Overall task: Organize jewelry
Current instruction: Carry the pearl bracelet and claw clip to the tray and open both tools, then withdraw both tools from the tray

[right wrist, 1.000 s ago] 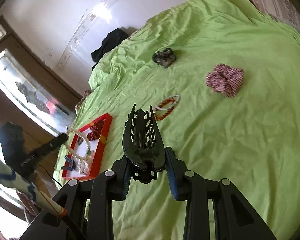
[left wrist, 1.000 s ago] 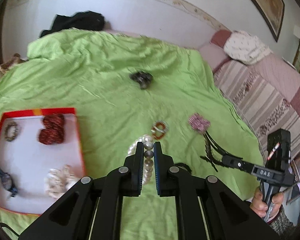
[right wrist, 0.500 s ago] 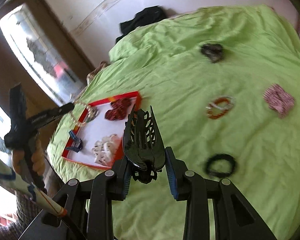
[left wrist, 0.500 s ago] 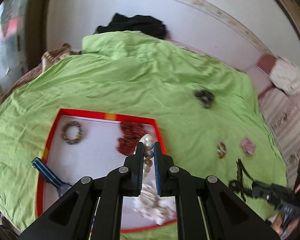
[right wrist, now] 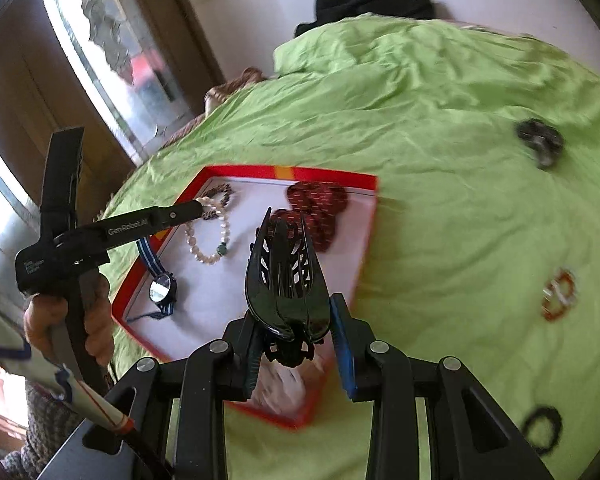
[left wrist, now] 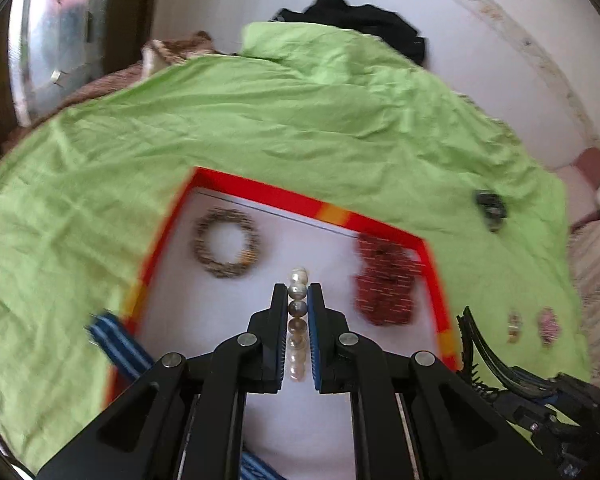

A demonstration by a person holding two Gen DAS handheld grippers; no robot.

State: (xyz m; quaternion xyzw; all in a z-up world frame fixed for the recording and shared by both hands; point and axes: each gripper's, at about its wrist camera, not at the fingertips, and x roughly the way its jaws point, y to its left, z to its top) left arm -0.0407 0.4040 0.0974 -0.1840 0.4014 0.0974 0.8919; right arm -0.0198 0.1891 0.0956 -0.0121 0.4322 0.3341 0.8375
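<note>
My left gripper (left wrist: pixel 298 294) is shut on a pearl bracelet (left wrist: pixel 297 286) and holds it over the white floor of the red-rimmed tray (left wrist: pixel 260 192). In the right wrist view the bracelet (right wrist: pixel 210 236) hangs from the left gripper (right wrist: pixel 198 209) above the tray (right wrist: pixel 364 216). My right gripper (right wrist: pixel 294 320) is shut on a black hair claw clip (right wrist: pixel 286 276), above the tray's near right corner. The tray holds a brown beaded bracelet (left wrist: pixel 225 242), red scrunchies (left wrist: pixel 384 284), a blue-strapped watch (right wrist: pixel 160 286) and a white scrunchie (right wrist: pixel 284 384).
On the green bedsheet (right wrist: pixel 460 200) lie a dark scrunchie (right wrist: pixel 540 142), an orange-white bracelet (right wrist: pixel 558 294) and a black hair tie (right wrist: pixel 542 432). A pink-patterned scrunchie (left wrist: pixel 548 324) lies at the right. Black clothes (left wrist: pixel 360 24) sit by the far wall.
Both grippers have swung left toward the tray. The left gripper with the pearls is now over the tray's middle; the right gripper with the claw clip has come to the tray's near corner.
</note>
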